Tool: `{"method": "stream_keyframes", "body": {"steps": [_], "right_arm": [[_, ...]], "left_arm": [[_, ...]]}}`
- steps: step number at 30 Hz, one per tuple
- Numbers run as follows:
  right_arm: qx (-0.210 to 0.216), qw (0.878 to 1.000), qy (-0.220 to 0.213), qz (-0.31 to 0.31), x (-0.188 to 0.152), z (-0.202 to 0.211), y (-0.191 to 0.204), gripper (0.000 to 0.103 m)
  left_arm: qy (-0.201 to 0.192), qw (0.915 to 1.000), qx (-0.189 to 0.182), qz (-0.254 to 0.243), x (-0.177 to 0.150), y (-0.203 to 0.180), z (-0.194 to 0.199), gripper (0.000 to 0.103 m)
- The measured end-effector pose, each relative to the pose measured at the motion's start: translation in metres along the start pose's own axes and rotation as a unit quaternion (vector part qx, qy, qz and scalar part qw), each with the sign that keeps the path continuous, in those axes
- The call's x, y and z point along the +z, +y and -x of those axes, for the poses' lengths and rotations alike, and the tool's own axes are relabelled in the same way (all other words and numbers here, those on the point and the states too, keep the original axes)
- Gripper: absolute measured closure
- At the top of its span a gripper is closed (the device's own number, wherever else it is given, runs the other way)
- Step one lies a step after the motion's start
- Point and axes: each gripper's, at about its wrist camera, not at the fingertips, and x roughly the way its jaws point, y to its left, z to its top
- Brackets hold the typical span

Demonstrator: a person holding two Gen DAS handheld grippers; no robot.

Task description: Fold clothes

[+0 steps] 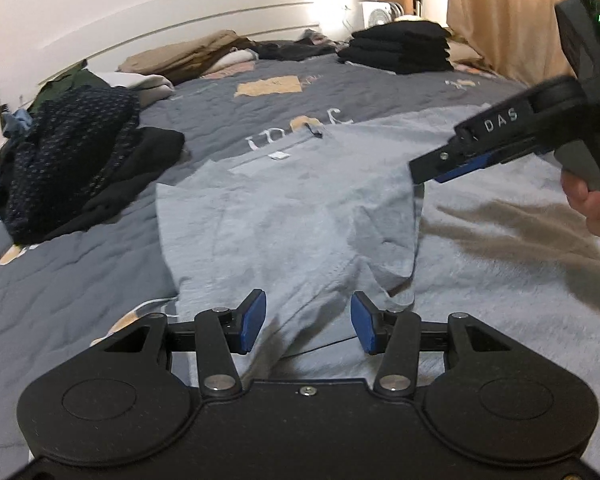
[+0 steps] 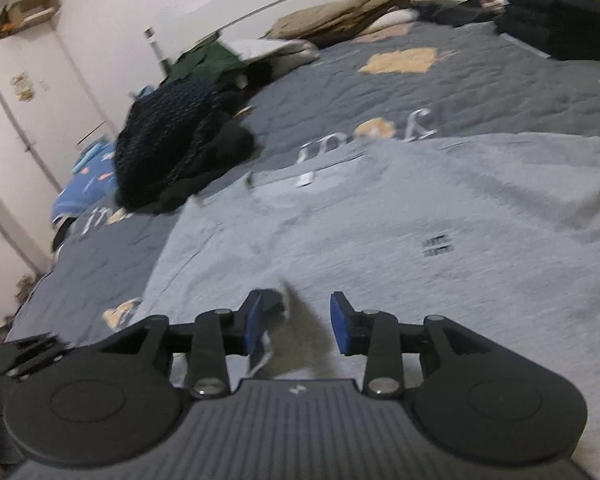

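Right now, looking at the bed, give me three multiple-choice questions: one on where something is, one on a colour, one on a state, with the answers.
1. Where is the stack of folded black clothes?
A) at the far right of the bed, by the curtains
B) on the floor
C) on top of the T-shirt

2. What colour is the T-shirt spread out in front?
A) red
B) grey
C) green

3. How do the jaws of the left gripper stand?
A) clamped on a sleeve
B) out of view
C) apart, pinching nothing

Answers:
1 A, the stack sits at the bed's far right, beside the curtains.
2 B, the cloth is light grey.
3 C, both blue pads stand apart over the cloth.
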Motion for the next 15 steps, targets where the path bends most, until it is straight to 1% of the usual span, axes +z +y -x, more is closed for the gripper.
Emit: {"method": "stream_keyframes", "body": {"steps": [3, 6, 7, 8, 10, 11, 12, 13, 14, 15], "right_arm": [[0.009, 1.0, 0.011, 0.017, -0.002, -0.006, 0.008, 0.066], [0.008, 1.0, 0.014, 0.009, -0.001, -0.009, 0.006, 0.066], [0.008, 1.0, 0.014, 0.004, -0.002, -0.01, 0.005, 0.066], [0.008, 1.0, 0.012, 0.0, -0.002, -0.011, 0.004, 0.066], [0.012, 1.0, 0.008, -0.008, -0.004, -0.015, 0.002, 0.068], [0.015, 1.0, 0.011, -0.016, -0.003, -0.018, 0.0, 0.071], [0.018, 1.0, 0.013, -0.023, -0.003, -0.02, -0.001, 0.075], [0.019, 0.999, 0.012, -0.029, -0.003, -0.021, -0.003, 0.078], [0.016, 0.999, 0.009, -0.033, -0.003, -0.021, -0.004, 0.085], [0.014, 0.999, 0.006, -0.037, -0.002, -0.021, -0.006, 0.091]], "left_arm": [[0.006, 0.9999, 0.006, -0.011, 0.001, -0.007, -0.01, 0.056], [0.011, 0.9997, 0.009, -0.02, 0.001, -0.012, -0.017, 0.056], [0.012, 0.9996, 0.009, -0.023, 0.001, -0.013, -0.019, 0.058], [0.013, 0.9996, 0.007, -0.024, 0.0, -0.014, -0.021, 0.067], [0.014, 0.9996, 0.003, -0.024, 0.0, -0.015, -0.023, 0.079], [0.014, 0.9996, 0.004, -0.026, -0.001, -0.016, -0.024, 0.082], [0.012, 0.9995, 0.006, -0.029, -0.002, -0.016, -0.023, 0.085], [0.012, 0.9995, 0.004, -0.029, -0.003, -0.016, -0.022, 0.092], [0.013, 0.9996, -0.001, -0.026, -0.003, -0.014, -0.021, 0.097], [0.015, 0.9996, -0.005, -0.024, -0.004, -0.013, -0.02, 0.098]]}}
